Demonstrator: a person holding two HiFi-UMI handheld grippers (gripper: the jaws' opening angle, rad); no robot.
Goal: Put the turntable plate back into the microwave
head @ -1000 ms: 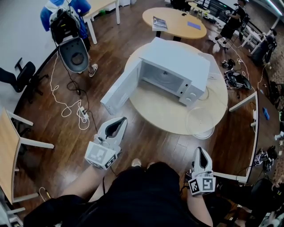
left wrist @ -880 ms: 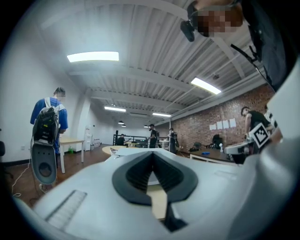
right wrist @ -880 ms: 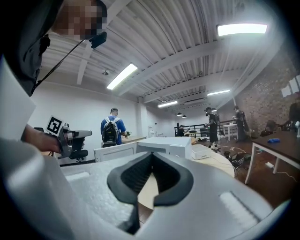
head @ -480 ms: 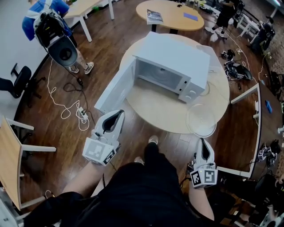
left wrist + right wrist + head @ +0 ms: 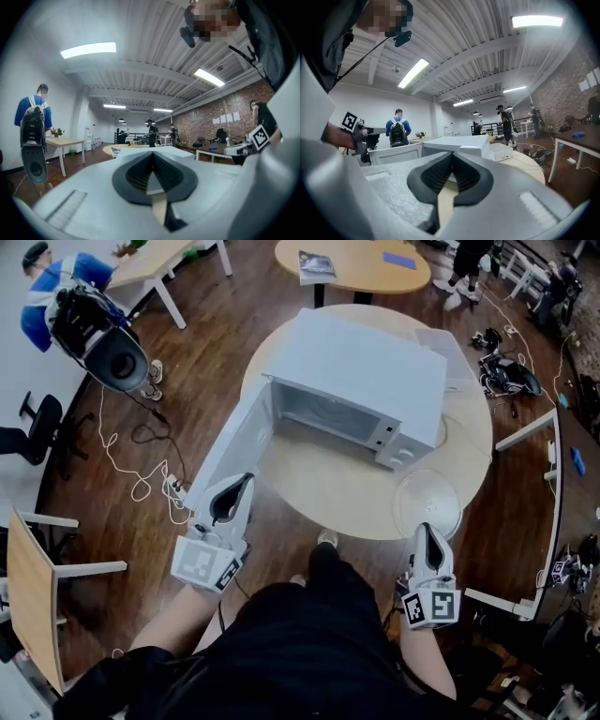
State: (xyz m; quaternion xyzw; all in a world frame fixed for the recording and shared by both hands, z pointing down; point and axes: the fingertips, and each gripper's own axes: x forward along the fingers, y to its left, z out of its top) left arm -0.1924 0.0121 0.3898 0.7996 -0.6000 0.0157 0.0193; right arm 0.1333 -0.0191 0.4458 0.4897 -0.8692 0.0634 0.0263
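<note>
- microwave sits on the round desk, its door swung open toward the head view's left, cavity facing the person.
- glass turntable plate lies flat on the desk, outside the microwave, near the desk's front edge, just off the control-panel corner.
- left gripper: jaws pressed together, nothing between them; it is level and sits just beside the lower end of the open door.
- right gripper: jaws closed, empty. in the head view its tip overlaps the plate's near rim; contact cannot be told.
- right gripper view: the microwave shows beyond the closed jaws.
- surroundings: a person with a backpack stands at upper left, a white cable lies on the wooden floor, and a second round desk stands beyond.
</note>
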